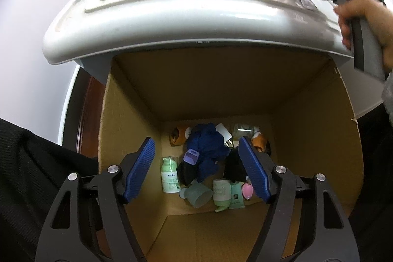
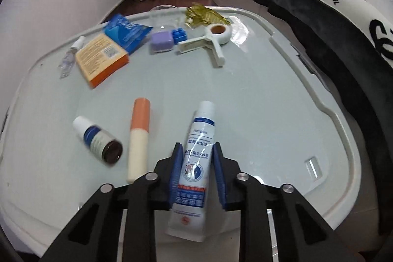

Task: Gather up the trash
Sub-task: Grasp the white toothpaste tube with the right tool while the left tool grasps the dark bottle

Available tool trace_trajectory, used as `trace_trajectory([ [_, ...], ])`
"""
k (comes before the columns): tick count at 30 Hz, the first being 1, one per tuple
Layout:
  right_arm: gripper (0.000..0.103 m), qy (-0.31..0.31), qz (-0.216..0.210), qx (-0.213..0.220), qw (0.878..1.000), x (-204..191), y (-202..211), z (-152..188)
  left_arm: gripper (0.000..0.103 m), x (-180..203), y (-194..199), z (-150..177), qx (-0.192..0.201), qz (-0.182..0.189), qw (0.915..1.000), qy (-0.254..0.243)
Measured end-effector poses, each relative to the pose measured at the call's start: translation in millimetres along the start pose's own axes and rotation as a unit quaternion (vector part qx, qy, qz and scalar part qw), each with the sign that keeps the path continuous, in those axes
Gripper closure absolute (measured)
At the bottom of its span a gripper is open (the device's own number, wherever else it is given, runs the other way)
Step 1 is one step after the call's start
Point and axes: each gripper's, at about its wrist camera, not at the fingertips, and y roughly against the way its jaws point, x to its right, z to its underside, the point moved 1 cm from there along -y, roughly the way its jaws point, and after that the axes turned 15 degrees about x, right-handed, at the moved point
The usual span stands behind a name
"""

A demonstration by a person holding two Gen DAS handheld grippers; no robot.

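On the worktop (image 2: 258, 95), the tube (image 2: 197, 154) lies nearest, with the stick (image 2: 138, 139) to its left and the small bottle (image 2: 99, 138) left of that. Behind them lie the book (image 2: 102, 58), pouch (image 2: 126, 32) and clip (image 2: 211, 39). The cardboard box (image 1: 137, 95) sits below the worktop's edge, trash inside.

I note the table (image 2: 258, 100): glossy, smooth top with reflections, pale plastic-looking rim. Tube (image 2: 196, 151) clamped in my right gripper (image 2: 196, 172): shiny, smooth plastic-like skin. Both grippers' pads (image 1: 253, 172) are blue, ribbed, matt; their arms black with bright metal pins. Cardboard box (image 1: 307, 114): matt brown, fibrous walls. Blue cloth (image 1: 208, 149) inside looks soft and crumpled
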Motion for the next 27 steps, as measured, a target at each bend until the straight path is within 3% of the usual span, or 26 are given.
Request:
trace_trajectory([
  [3, 0.082, 0.051, -0.017, 0.009, 0.999, 2.5, 6.0, 2.2, 0.034, -3.3, 6.9, -5.2, 0.018, 0.005, 0.9998, 0.006],
  [8, 0.082, 0.054, -0.084, -0.021, 0.995, 28.5, 5.7, -4.5, 0.034, 1.5, 17.2, -46.5, 0.067, 0.018, 0.9976, 0.007],
  [16, 0.082, 0.055, -0.123, -0.038, 0.990, 40.5, -3.4, -5.9, 0.034, 46.4, -49.4, -183.7, 0.075, 0.034, 0.9917, 0.099],
  [19, 0.081, 0.060, -0.126, -0.039, 0.989, 39.8, -3.5, -5.9, 0.034, 67.4, -88.0, -211.1, 0.063, 0.008, 0.9924, 0.105],
  [23, 0.081, 0.039, -0.140, -0.047, 0.988, 45.9, -5.5, -6.9, 0.034, 83.7, -135.3, -217.8, 0.043, -0.051, 0.9947, 0.079],
  [24, 0.081, 0.033, -0.144, -0.046, 0.988, 47.8, -5.1, -7.3, 0.044, 86.6, -137.2, -217.5, 0.059, -0.081, 0.9933, 0.057],
  [25, 0.081, 0.028, -0.146, -0.048, 0.988, 48.9, -5.6, -7.3, 0.052, 85.7, -135.5, -215.8, 0.072, -0.074, 0.9929, 0.058],
  [26, 0.082, 0.030, -0.146, -0.044, 0.988, 48.9, -4.9, -6.9, 0.080, 84.6, -132.6, -213.9, 0.083, -0.079, 0.9920, 0.052],
  [27, 0.082, 0.037, -0.143, -0.038, 0.988, 46.8, -4.1, -6.3, 0.080, 83.3, -131.0, -210.9, 0.090, -0.075, 0.9922, 0.042],
])
